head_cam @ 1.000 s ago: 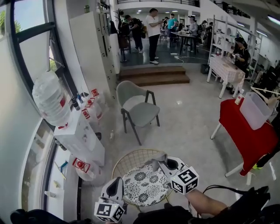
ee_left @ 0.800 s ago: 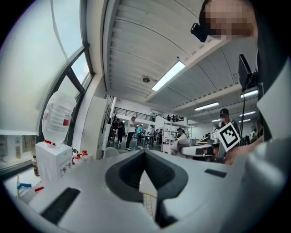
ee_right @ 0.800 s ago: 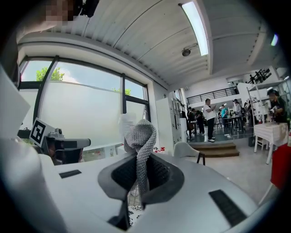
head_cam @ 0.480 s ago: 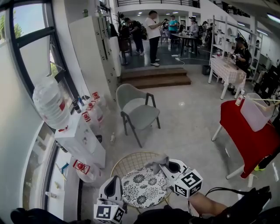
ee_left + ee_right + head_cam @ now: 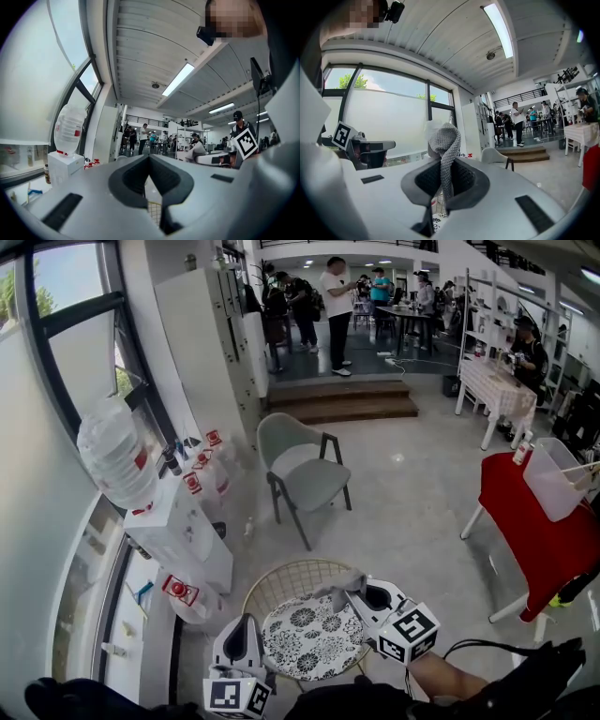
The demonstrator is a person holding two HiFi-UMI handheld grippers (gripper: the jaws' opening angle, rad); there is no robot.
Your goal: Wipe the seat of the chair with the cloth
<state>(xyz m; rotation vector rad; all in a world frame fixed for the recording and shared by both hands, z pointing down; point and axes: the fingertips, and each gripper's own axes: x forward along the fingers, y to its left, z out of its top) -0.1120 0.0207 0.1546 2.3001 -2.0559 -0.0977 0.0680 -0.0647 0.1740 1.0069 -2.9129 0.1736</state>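
1. Head view, set against the pictures from the last second: almost nothing is altered at the chair (image 5: 270, 585). The whole scene is shifted a little in the picture, and the right gripper (image 5: 360, 594) is found slightly further right and nearer.
2. The cloth (image 5: 340, 583) is kept where it was, at the far right edge of the patterned seat (image 5: 305, 638). No sweep across the pattern is recorded over that second. Whether the cloth is pressed onto the seat or held just above it cannot be told.
3. In the right gripper view, the jaws are seen clamped on the grey knitted cloth (image 5: 444, 140), which stands up in a fold between them.
4. In the left gripper view, the jaws of the left gripper (image 5: 150, 161) are seen closed together with nothing between them. In the head view this gripper is held at the near left edge of the seat, well apart from the cloth.
5. The wiping is therefore judged to be paused or barely begun. Nearly the whole seat, from the far right edge towards the near left, is left to be covered.
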